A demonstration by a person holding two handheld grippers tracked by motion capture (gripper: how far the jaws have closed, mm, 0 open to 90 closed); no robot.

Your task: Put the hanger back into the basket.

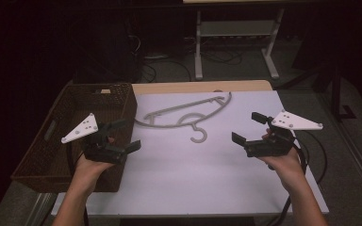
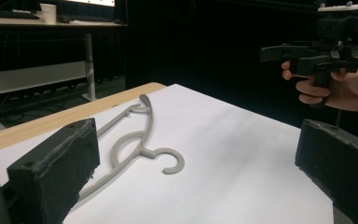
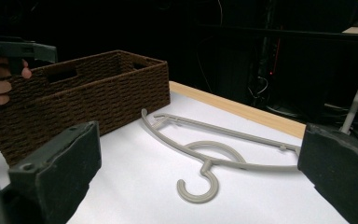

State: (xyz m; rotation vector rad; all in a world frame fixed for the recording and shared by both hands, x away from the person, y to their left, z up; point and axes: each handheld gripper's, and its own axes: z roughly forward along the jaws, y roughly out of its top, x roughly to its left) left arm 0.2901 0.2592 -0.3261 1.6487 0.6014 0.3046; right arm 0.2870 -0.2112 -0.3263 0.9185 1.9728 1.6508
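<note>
A grey plastic clothes hanger lay flat on the white sheet covering the wooden table, toward 12 o'clock of the sheet's centre, its hook pointing back toward the person at 6 o'clock. A dark brown woven rectangular basket stood at 9 o'clock of the hanger, on the table's left edge, close beside the hanger's left end but, as far as the right gripper view showed, not touching it. The left gripper was held in the left hand at about 8 o'clock of the hanger, over the basket's near right corner, jaws spread wide with nothing between them. The right gripper was held in the right hand at about 4 o'clock of the hanger, above the sheet, jaws likewise spread and empty. Both grippers pointed inward toward the hanger and stood apart from it. In the left gripper view the hanger lay between the two black jaws, farther off on the sheet, with the right gripper raised at upper right. In the right gripper view the hanger sat ahead of the jaws with the basket behind it at 10 o'clock.
</note>
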